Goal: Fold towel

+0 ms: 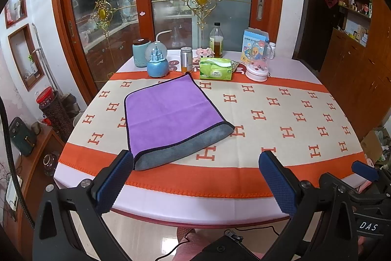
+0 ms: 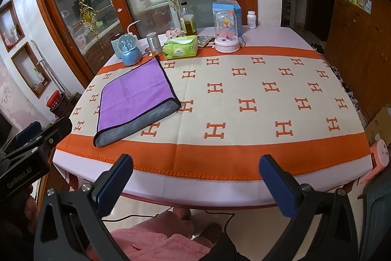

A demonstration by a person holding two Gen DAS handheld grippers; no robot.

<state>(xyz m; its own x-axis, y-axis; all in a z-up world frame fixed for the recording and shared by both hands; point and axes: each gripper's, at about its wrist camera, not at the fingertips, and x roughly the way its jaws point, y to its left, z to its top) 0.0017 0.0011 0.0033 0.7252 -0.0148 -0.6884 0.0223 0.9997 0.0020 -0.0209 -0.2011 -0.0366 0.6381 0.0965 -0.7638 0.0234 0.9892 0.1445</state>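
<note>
Both hand-held grippers [image 1: 196,164] [image 2: 195,169] hover spread, short of the towel [image 1: 171,114]

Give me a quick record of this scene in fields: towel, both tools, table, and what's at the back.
towel: purple towel already folded over, grey underside showing at the near edge, lying flat on the left part of the table
left tool: open, empty, near the table edge
right tool: open, empty, near the table edge
table: tablecloth with orange H pattern
back row: snow globe, tissue pack, bottle
</note>
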